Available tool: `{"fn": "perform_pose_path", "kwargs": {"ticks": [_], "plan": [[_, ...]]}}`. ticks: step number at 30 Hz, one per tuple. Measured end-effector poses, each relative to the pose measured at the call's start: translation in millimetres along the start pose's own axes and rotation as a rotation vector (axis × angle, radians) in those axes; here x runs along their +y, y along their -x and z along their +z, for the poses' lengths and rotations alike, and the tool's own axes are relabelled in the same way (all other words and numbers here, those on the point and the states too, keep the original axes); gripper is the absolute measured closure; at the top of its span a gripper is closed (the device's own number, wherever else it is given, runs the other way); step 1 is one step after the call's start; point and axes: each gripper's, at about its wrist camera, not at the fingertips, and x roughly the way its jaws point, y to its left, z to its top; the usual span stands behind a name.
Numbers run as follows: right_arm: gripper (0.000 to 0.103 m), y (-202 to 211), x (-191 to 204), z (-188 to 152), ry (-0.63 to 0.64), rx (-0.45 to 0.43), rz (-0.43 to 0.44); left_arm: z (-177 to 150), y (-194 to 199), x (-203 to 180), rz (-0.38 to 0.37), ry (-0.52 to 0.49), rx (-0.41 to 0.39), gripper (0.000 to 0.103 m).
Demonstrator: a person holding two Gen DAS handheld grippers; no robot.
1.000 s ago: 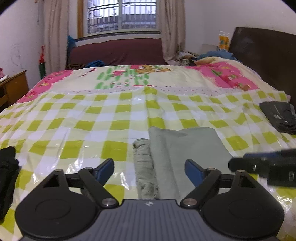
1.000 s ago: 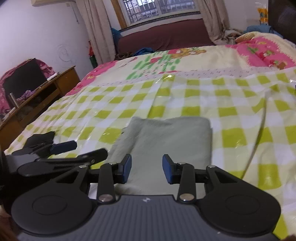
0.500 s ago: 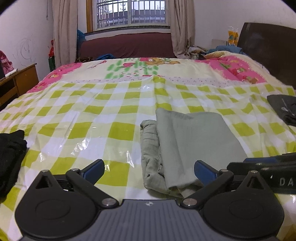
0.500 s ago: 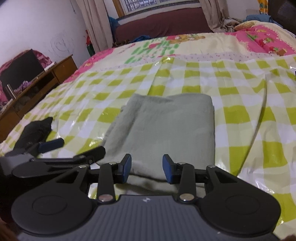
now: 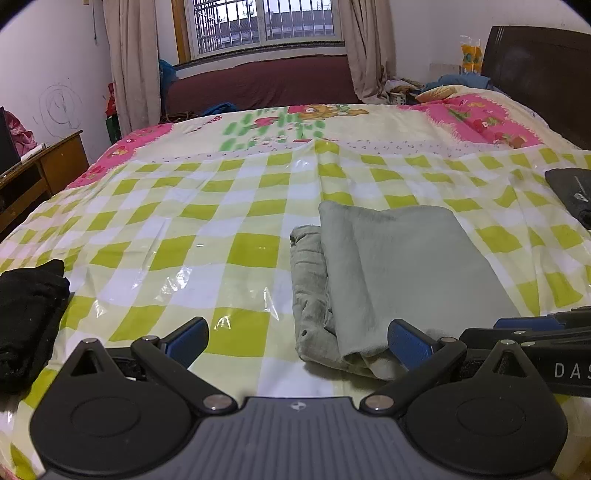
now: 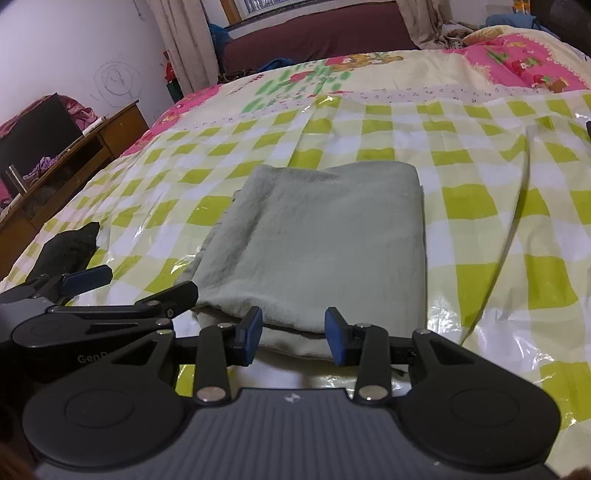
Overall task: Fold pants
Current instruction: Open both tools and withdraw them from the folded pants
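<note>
On bed (image 5: 258, 192), folded pants (image 6: 317, 240)

A bed (image 5: 229, 206) covered by a glossy green-and-white checked sheet (image 5: 177, 236), a black garment (image 5: 26, 306) at its left edge. Beyond, a pink cartoon-print quilt (image 5: 476, 118), a barred window (image 5: 264, 20) between beige curtains (image 5: 129, 62), and a wooden desk (image 6: 107, 136).
</note>
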Motion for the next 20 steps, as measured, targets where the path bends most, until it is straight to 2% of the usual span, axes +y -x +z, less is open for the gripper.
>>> {"fn": "perform_pose_path", "kwargs": {"ticks": [20], "plan": [[0.064, -2.6, 1.8, -4.2, -0.007, 0.016, 0.013, -1.9, -0.6, -0.6, 0.011, -0.002, 0.006, 0.0]]}}
